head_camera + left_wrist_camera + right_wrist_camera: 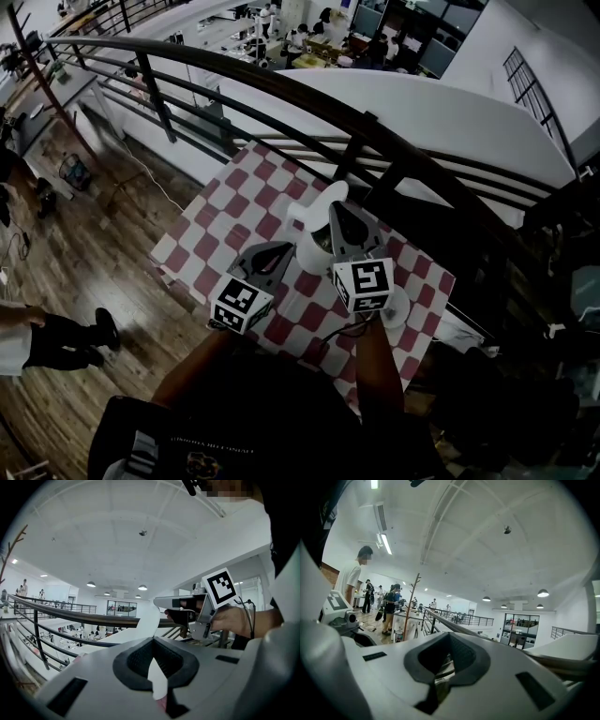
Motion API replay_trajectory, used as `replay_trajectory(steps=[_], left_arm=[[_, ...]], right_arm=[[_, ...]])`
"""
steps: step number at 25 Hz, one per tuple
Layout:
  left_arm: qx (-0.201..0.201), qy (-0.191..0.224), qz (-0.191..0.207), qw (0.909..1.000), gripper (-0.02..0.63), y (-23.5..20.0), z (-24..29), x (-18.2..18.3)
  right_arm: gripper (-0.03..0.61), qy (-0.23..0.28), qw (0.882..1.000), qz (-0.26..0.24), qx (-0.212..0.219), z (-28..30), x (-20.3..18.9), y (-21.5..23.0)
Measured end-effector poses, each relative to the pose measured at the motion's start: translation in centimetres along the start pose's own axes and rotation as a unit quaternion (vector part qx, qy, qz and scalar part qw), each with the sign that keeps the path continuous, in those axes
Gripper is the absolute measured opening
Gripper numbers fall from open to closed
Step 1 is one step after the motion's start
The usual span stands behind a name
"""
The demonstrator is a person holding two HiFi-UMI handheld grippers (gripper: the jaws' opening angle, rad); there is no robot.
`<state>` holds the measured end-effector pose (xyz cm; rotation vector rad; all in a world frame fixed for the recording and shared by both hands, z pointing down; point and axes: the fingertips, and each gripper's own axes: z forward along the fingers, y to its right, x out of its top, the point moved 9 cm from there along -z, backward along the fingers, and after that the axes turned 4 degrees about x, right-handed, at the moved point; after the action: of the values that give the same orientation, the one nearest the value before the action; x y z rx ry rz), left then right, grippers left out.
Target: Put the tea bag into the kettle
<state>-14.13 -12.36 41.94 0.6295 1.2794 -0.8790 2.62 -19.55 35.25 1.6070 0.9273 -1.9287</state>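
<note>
Centre right gripper (336,208), fingers pressed together, above kettle (307,246) mid-frame; park left gripper (283,251), fingers likewise together, aside; release low. No sight of tea bag.

One kettle (311,249), one table (232,202), two grippers: left gripper (278,251), right gripper (336,212)
</note>
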Motion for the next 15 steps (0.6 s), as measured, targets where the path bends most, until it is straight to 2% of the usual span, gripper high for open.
replay_trajectory(steps=[9, 15], left_arm=[[-0.001, 0.010, -0.001, 1.0000, 0.003, 0.2, 0.2, -0.2], [-0.009, -0.001, -0.007, 0.9999, 0.003, 0.5, 0.2, -0.5]], right_arm=[[0.015, 0.001, 1.000, 0.001, -0.004, -0.3, -0.6, 0.2], [0.015, 0.001, 1.000, 0.009, -0.017, -1.0, -1.5, 0.5]])
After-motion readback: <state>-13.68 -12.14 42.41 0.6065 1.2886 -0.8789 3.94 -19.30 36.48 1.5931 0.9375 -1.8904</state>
